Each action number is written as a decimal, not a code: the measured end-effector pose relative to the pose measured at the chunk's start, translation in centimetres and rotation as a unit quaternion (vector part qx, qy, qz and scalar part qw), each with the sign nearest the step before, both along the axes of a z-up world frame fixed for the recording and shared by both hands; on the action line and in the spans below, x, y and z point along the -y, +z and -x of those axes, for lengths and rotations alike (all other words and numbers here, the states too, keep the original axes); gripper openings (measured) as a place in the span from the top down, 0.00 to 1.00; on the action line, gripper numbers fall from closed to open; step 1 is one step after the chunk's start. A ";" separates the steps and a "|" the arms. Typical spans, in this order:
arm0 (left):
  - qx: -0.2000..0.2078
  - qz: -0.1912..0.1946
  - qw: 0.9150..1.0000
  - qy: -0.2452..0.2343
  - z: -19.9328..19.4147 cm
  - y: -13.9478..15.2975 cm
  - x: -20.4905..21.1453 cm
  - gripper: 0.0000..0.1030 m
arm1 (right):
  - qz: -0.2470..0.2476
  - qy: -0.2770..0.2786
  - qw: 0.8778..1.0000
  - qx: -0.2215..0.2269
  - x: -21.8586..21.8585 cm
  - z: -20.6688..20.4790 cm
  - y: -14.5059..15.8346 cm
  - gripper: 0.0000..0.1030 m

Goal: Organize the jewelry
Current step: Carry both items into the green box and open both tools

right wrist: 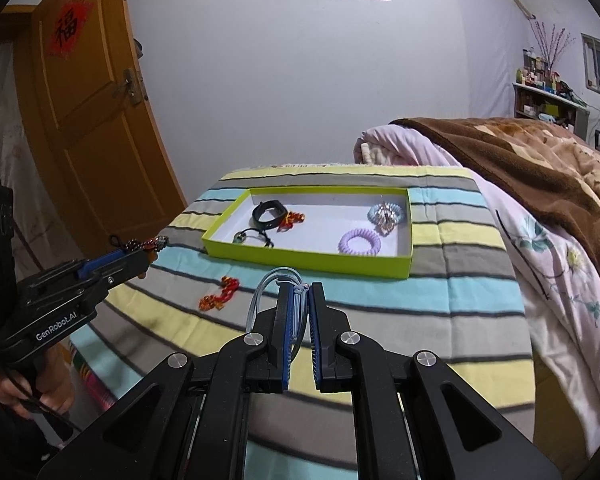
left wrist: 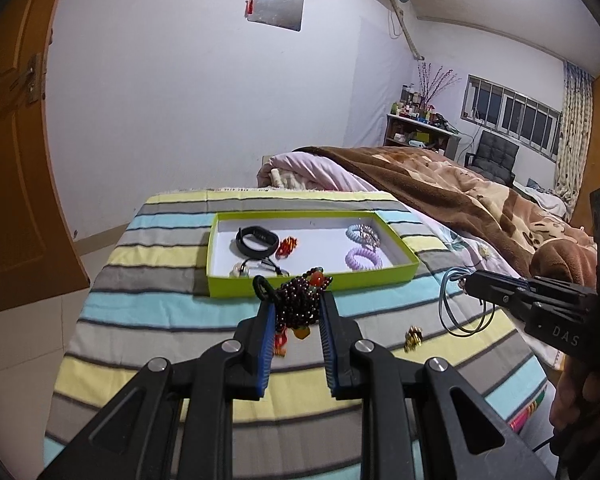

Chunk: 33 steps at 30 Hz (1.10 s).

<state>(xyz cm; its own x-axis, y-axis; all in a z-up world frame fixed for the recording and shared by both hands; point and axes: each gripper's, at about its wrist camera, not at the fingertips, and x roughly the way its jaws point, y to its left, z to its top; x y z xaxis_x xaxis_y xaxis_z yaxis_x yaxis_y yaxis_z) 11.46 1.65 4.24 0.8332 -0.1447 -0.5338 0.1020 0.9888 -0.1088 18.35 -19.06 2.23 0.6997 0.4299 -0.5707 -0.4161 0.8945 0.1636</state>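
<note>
A lime-green box (left wrist: 312, 280) (right wrist: 308, 260) with a white floor stands on the striped cloth. It holds a black wristband (left wrist: 257, 240) (right wrist: 269, 213), a red charm (left wrist: 287, 246), a black cord pendant (right wrist: 256, 236), a blue coil tie with a sparkly piece (right wrist: 386, 214) and a purple coil tie (left wrist: 363, 259) (right wrist: 359, 242). My left gripper (left wrist: 296, 300) (right wrist: 148, 250) is shut on a dark-red bead bracelet (left wrist: 302, 300) just before the box's near wall. My right gripper (right wrist: 300, 292) (left wrist: 466, 280) is shut on a pale blue cord loop (right wrist: 270, 284) (left wrist: 456, 308) above the cloth.
A red knotted charm (right wrist: 219, 296) (left wrist: 281, 344) and a small gold piece (left wrist: 413, 337) lie loose on the striped cloth (left wrist: 160, 312). A bed with pink and brown covers (right wrist: 540, 200) lies to the right. A wooden door (right wrist: 84, 128) stands on the left.
</note>
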 end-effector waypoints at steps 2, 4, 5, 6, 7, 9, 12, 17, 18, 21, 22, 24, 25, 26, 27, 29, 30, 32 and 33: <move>0.005 -0.003 1.000 -0.003 -0.9 0.2 0.0 0.79 | 0.005 0.000 1.000 0.003 -0.1 -0.7 0.2 0.93; 0.006 -0.006 1.000 -0.005 -2.0 0.3 0.1 0.79 | 0.010 0.000 1.000 0.006 -0.4 -1.7 0.3 0.93; 0.007 -0.005 1.000 -0.007 -2.5 0.3 0.1 0.79 | 0.013 0.000 1.000 0.007 -0.5 -2.1 0.4 0.93; 0.006 -0.006 1.000 -0.009 -3.1 0.4 0.1 0.79 | 0.014 0.000 1.000 0.007 -0.5 -2.6 0.4 0.93; 0.007 -0.007 1.000 -0.010 -3.6 0.3 0.1 0.79 | 0.015 -0.001 1.000 0.007 -0.6 -3.1 0.5 0.93; 0.010 -0.010 1.000 -0.014 -4.7 0.4 0.1 0.79 | 0.016 -0.001 1.000 0.007 -0.6 -4.3 0.5 0.93; 0.007 -0.014 1.000 -0.016 -6.4 0.2 0.2 0.79 | 0.022 -0.004 1.000 0.011 -0.7 -5.8 0.5 0.93; 0.000 -0.019 1.000 -0.016 -9.1 -0.6 0.2 0.79 | 0.030 -0.008 0.999 0.011 -0.9 -8.7 0.3 0.93; -0.002 -0.017 1.000 -0.017 -9.7 -0.9 0.2 0.79 | 0.032 -0.007 0.999 0.011 -1.0 -9.4 0.3 0.93; -0.008 -0.016 1.000 -0.019 -11.4 -1.5 0.4 0.79 | 0.037 -0.006 0.999 0.010 -1.4 -11.3 -0.1 0.93; -0.009 -0.018 1.000 -0.021 -11.8 -1.6 0.5 0.79 | 0.039 -0.007 0.999 0.007 -1.5 -12.0 -0.4 0.93; -0.012 -0.021 0.999 -0.025 -12.8 -2.0 0.8 0.79 | 0.039 -0.007 0.999 -0.001 -1.6 -13.2 -0.9 0.93; -0.015 -0.022 0.999 -0.028 -13.3 -2.2 1.0 0.79 | 0.040 -0.006 0.999 -0.005 -1.7 -13.8 -1.2 0.93; -0.018 -0.023 0.999 -0.031 -13.7 -2.5 1.1 0.79 | 0.042 -0.008 0.999 -0.009 -1.7 -14.4 -1.5 0.93; -0.020 -0.025 0.999 -0.035 -14.0 -2.8 1.3 0.79 | 0.044 -0.010 0.999 -0.014 -1.7 -15.0 -2.0 0.93; -0.027 -0.032 0.998 -0.040 -14.7 -3.4 1.8 0.79 | 0.048 -0.011 0.998 -0.026 -1.8 -16.0 -2.9 0.93; -0.031 -0.032 0.998 -0.044 -15.0 -3.6 1.9 0.79 | 0.050 -0.012 0.998 -0.033 -1.8 -16.6 -3.4 0.93; -0.038 -0.034 0.997 -0.050 -15.5 -4.2 2.2 0.79 | 0.053 -0.013 0.998 -0.044 -1.9 -17.6 -4.2 0.93; -0.041 -0.035 0.997 -0.051 -15.7 -4.5 2.3 0.79 | 0.054 -0.013 0.997 -0.049 -1.9 -18.0 -4.5 0.93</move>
